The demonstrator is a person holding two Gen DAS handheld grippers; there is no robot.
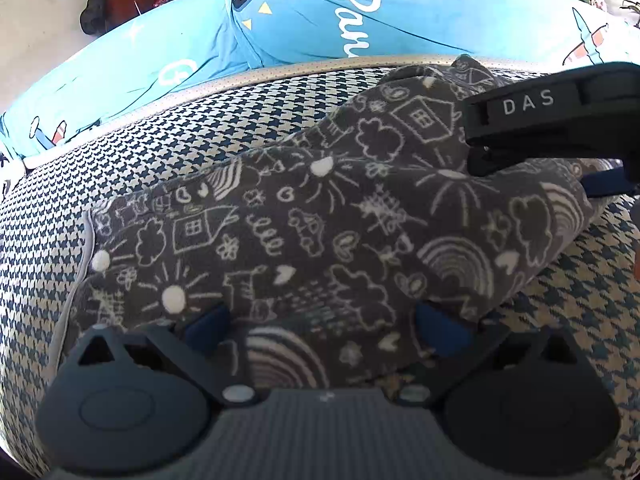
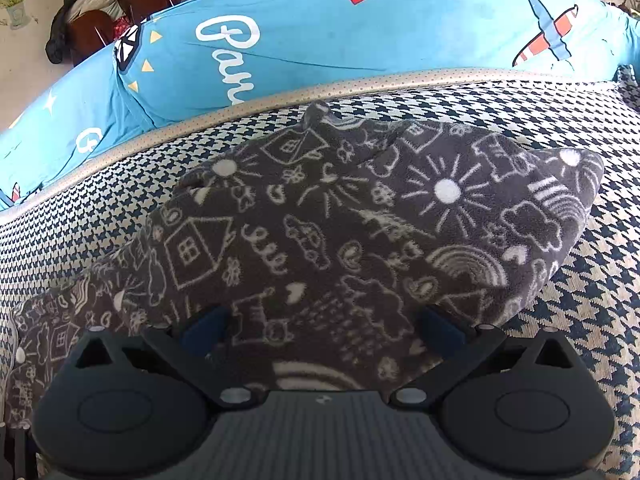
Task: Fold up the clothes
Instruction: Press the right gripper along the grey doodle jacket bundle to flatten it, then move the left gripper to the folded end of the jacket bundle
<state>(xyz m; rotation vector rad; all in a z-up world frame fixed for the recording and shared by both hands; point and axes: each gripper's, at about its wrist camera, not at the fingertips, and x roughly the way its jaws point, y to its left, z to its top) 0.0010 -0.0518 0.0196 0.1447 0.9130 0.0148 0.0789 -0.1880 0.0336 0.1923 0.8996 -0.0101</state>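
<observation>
- Plainly, the grey doodle-printed fleece garment (image 1: pixel 320 216) lay on the houndstooth sofa cushion (image 1: pixel 160 148).
- Left hand-held gripper (image 1: pixel 320 328) gaped around its near edge.
- Right hand-held gripper (image 2: pixel 320 328) likewise stood apart.

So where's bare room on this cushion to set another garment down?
Bare houndstooth cushion lies right of the grey doodle-print fleece garment, and a strip between it and the blue printed pillow. The middle is crowded: garment under both grippers.

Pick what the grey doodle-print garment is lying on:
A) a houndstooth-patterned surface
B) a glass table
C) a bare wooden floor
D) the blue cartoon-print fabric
A: the grey garment rests on the dark-and-cream houndstooth surface, with the blue cartoon-print fabric lying beyond its dotted edge.
</observation>
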